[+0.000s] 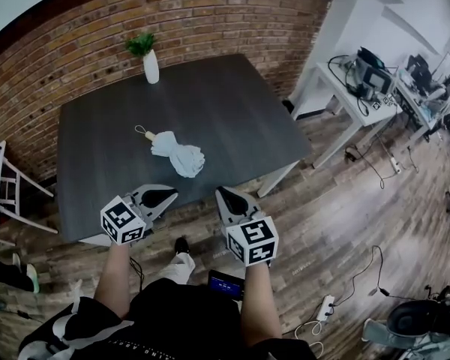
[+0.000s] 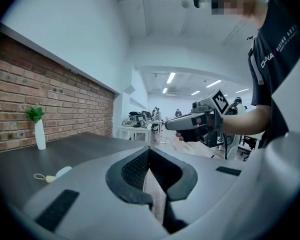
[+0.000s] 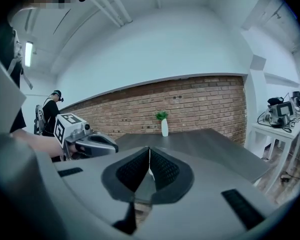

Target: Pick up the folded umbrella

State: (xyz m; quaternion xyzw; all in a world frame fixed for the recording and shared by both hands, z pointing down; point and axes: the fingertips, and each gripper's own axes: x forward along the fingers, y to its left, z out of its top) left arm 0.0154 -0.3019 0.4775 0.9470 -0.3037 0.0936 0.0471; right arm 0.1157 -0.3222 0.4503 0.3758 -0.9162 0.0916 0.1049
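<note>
Lying ahead between the 2 closed, empty grippers, the folded umbrella (image 1: 177, 151) runs handle (image 1: 144, 133) far-left to canopy (image 1: 189, 161) near-right; left gripper (image 1: 160, 198) seems slightly nearer than right gripper (image 1: 229, 199).

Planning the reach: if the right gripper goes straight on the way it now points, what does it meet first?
Probably the dark table, close by the folded umbrella's canopy end. The vase stands further along that line. Depth is unclear.

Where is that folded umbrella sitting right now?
In the head view the folded umbrella lies near the middle of the dark table, between the person and the white vase at the far edge.
</note>
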